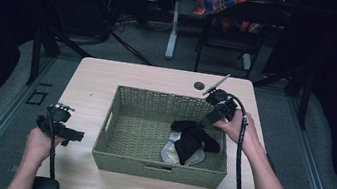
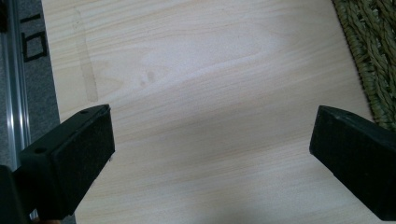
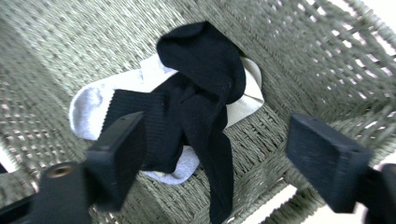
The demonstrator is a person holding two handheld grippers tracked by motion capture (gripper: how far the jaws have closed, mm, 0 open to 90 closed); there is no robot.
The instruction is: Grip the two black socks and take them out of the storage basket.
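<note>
Black jaws of the right gripper (image 3: 212,161) stand apart over the socks, with a black sock (image 3: 201,107) lying between them; neither pad presses on it. No earlier moment is at hand to judge them by, so only this gap can be told. That black sock drapes over a white sock (image 3: 91,107), both heaped in the right half of the wicker basket (image 1: 111,157), near its right wall. In the high view the right gripper (image 1: 201,124) reaches down over the basket's right rim, its tips at the dark heap. On the other side, the left gripper (image 2: 210,154) is wide open and holds nothing, hanging over bare table (image 2: 196,70) just beside the basket's left wall (image 2: 373,56).
</note>
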